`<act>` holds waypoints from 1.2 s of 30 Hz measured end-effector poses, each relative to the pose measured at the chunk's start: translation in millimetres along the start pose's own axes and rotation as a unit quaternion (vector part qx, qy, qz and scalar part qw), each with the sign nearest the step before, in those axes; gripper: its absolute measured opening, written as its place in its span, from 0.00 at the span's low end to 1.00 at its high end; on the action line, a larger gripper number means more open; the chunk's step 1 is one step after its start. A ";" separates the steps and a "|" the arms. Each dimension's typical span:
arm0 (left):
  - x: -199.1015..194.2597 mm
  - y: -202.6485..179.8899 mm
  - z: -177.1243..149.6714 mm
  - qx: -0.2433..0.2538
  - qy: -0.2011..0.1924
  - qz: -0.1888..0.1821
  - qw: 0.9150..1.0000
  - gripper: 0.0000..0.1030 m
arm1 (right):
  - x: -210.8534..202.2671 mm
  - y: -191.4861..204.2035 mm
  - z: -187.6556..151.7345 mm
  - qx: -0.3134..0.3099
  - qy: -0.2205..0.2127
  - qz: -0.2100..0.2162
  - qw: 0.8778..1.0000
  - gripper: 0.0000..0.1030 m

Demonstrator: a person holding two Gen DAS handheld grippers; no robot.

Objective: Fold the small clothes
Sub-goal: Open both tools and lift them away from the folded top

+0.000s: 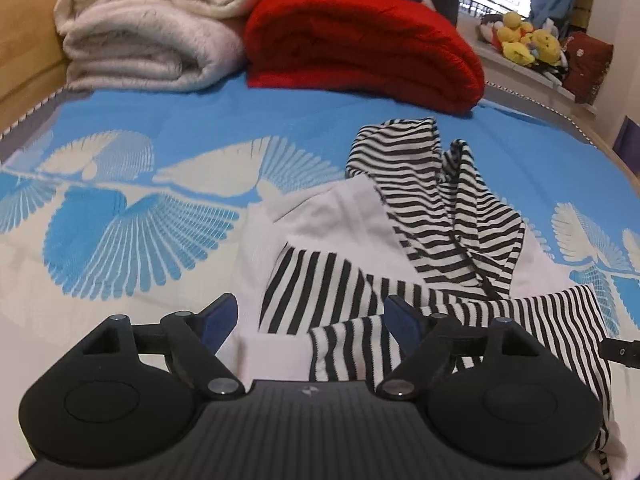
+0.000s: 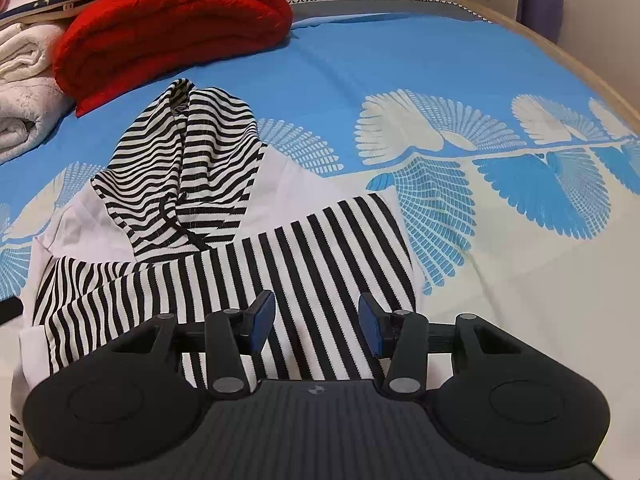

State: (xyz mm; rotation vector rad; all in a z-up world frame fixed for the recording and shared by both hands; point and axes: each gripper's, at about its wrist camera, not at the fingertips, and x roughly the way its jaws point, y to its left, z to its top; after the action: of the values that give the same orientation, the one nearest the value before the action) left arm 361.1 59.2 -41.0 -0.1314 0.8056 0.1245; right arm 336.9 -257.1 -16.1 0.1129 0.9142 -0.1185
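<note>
Striped hooded top [image 2: 208, 208], black-and-white with plain white panels, lying rumpled on the blue bedspread [image 2: 400, 60] printed with white fan-shaped leaves. Hood [image 1: 404, 160] bunched at the far end of the top, toward the folded red blanket [image 1: 352, 44]; drawstring trailing across its stripes. Broad-striped sleeve or hem panel [image 2: 320, 264] spread at the top's near end, possibly folded across the body, though hard to tell from this angle. Left gripper [image 1: 310, 316] released, jaws spread wide, hovering over the top's near edge with one blue-padded finger above bare bedspread and the other above striped cloth. Right gripper [image 2: 316, 320] likewise unclenched, fingers apart above the broad stripes, nothing between them. Rolled cream blanket [image 1: 148, 28] just beside the red blanket, away from the top. Yellow plush toys [image 1: 528, 40] on a ledge beyond the red blanket.
</note>
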 end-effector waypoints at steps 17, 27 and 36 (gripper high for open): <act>-21.4 -11.7 -1.0 0.036 -0.074 -0.003 0.997 0.80 | -16.8 -13.2 -6.2 0.014 -0.008 0.006 1.000 0.53; -16.8 -13.2 10.1 0.081 -0.086 -0.024 0.993 0.37 | -31.2 -41.9 5.2 0.022 -0.028 -0.007 0.999 0.53; 102.5 -62.3 110.9 0.130 -0.067 -0.042 0.988 0.35 | -27.9 -57.4 19.1 0.034 -0.021 0.003 0.999 0.53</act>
State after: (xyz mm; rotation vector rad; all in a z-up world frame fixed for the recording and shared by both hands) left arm 520.2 22.3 -35.0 0.0880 0.6749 -0.0520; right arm 326.4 -315.2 14.9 0.1755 0.8677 -0.1466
